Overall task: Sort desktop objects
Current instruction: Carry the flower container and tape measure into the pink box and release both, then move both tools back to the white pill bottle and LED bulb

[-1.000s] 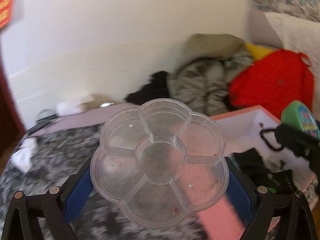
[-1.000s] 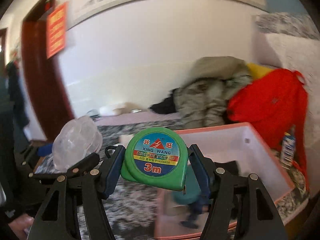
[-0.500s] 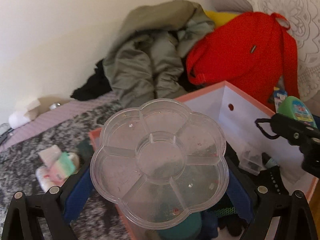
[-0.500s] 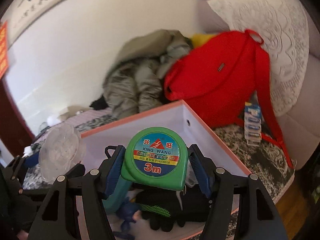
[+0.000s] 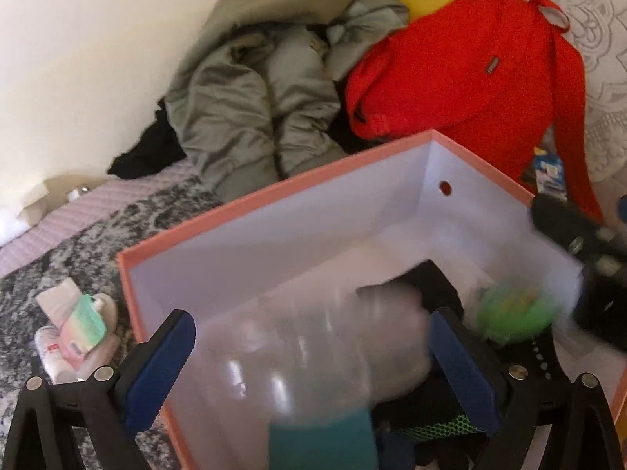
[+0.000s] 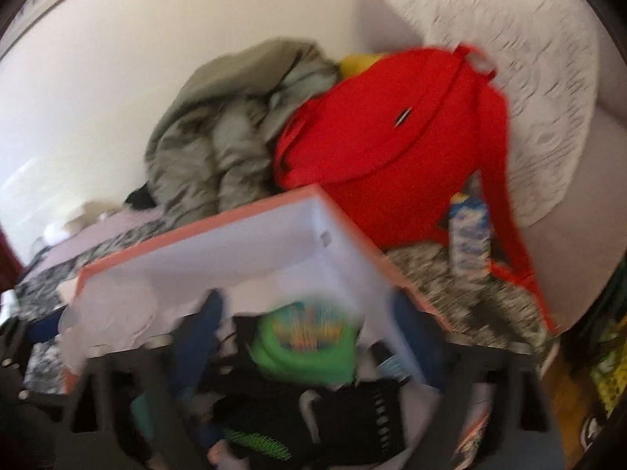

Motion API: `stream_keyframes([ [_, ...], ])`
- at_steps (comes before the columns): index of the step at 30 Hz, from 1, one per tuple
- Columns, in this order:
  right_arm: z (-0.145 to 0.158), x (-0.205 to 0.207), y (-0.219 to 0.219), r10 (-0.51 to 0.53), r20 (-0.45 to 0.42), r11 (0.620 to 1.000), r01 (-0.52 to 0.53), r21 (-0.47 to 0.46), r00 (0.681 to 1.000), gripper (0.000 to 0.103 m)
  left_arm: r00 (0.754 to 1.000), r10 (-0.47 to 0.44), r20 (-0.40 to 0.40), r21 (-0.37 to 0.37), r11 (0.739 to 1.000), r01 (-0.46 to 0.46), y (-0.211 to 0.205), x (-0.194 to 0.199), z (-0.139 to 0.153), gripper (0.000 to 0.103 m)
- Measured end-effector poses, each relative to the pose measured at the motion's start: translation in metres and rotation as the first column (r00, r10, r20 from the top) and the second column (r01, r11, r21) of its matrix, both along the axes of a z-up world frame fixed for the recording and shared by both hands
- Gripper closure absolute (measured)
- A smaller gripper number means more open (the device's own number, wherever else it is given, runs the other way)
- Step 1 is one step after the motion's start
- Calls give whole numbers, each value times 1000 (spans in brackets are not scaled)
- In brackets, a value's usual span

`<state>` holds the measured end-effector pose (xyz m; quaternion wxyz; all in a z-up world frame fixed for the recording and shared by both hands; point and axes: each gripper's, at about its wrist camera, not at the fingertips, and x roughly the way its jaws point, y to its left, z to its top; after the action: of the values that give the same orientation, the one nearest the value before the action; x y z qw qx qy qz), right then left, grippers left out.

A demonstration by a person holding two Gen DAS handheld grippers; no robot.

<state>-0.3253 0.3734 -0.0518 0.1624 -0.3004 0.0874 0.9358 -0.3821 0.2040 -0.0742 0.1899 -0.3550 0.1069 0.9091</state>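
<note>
A pink-rimmed box [image 5: 274, 192] with white inner walls lies under both grippers. My left gripper [image 5: 309, 337] stands open above it. Between its blue pads [image 5: 156, 360] a clear flower-shaped tray [image 5: 313, 352] shows blurred and loose, dropping into the box. My right gripper [image 6: 305, 325] hangs over the same box [image 6: 196, 231] and its jaws are opening. The green tape measure [image 6: 305, 340] is blurred between them with gaps on both sides, falling free. In the left wrist view the tape measure [image 5: 513, 313] falls just below the right gripper [image 5: 580, 258].
Black gloves [image 6: 345, 411] and a teal item [image 5: 321, 442] lie in the box. A grey-green jacket [image 5: 254, 105] and a red backpack [image 5: 462, 78] are piled behind it. Small packets [image 5: 78, 329] lie left of the box, a blue-white pack [image 6: 466, 235] right of it.
Both grippers came forward and down over the box. The left let go of the clear tray and the right let go of the tape measure; both objects now drop blurred.
</note>
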Motion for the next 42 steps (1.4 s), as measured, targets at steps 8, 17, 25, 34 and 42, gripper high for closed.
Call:
stream_keyframes([
  [8,17,6,-15,9,-67,1000,-11,-24,998,3,999,35,20,80,996,-37,-36,7,21,4],
  [17,33,10,-55,69,-124,997,-74,-33,990,3,990,139,-36,49,989,-138,-101,22,36,4],
  [25,38,2,-142,219,-147,974,-226,-34,965,3,946,323,4,8,946,-323,-213,22,8,4],
  [34,11,-17,-268,415,-87,905,-421,-63,906,3,860,490,141,49,864,-501,-318,0,-43,4],
  [42,-50,-61,-330,402,93,915,-404,8,911,4,833,487,263,195,819,-540,-344,-56,-54,4],
])
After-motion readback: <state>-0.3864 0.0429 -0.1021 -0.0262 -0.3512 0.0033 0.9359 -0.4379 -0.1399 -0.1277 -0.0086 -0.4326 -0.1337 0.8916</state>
